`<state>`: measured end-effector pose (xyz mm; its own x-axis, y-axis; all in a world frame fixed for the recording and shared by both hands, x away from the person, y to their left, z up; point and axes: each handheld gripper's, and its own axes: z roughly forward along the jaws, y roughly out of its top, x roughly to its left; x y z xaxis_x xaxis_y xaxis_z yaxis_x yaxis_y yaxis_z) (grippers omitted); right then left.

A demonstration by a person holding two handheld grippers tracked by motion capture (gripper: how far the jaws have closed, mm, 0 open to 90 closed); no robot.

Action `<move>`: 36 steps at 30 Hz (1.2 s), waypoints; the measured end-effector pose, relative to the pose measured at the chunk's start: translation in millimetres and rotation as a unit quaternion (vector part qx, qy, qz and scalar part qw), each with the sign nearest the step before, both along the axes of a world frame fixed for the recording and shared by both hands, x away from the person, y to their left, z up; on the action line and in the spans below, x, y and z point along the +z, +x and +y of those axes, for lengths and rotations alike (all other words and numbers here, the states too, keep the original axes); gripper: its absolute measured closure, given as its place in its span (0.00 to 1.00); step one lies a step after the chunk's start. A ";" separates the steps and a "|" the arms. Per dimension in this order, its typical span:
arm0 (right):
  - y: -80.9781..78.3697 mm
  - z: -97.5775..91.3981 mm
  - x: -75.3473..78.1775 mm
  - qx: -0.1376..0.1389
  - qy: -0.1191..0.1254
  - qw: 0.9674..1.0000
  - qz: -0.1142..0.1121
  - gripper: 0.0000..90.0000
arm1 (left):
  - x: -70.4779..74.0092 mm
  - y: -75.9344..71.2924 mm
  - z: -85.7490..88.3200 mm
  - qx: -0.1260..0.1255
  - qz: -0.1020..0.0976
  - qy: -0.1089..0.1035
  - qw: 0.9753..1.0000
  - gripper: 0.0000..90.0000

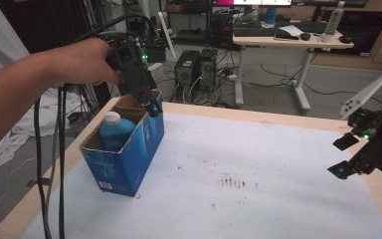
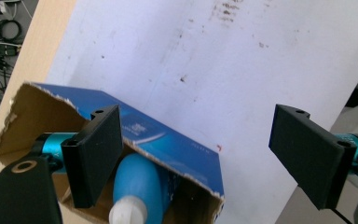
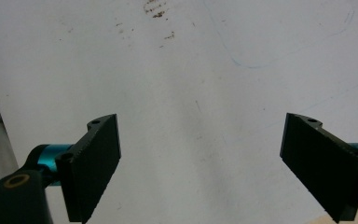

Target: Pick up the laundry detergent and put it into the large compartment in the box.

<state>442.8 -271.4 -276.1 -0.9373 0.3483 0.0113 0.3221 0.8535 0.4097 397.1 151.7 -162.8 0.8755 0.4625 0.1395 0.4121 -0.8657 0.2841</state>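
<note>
At upper left of the high view, the left tool (image 1: 151, 105) hovers open above the blue box (image 1: 129, 159); clipping its torn rim could topple the bottle (image 1: 115, 130). The right tool (image 1: 345, 157) hangs open.

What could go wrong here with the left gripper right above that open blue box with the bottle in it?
1. The left gripper hangs open at the blue box's far rim; a jaw could catch the torn cardboard edge and tip or drag the box.
2. The blue bottle stands low inside, close to the walls, so the jaws may pinch cardboard instead.
3. The left gripper's cables hang beside the box and could snag it.
</note>
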 end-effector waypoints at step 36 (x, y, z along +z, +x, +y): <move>-2.5 2.3 2.1 0.004 0.005 1.000 -0.004 0.13 | -27.4 17.4 -99.0 -0.085 0.048 -0.025 0.995 0.02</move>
<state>440.3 -269.0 -274.0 -0.9403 0.3403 0.0062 0.3112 0.8523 0.4203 414.4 52.6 -190.2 0.9499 0.3110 0.0320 0.2884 -0.9110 0.2949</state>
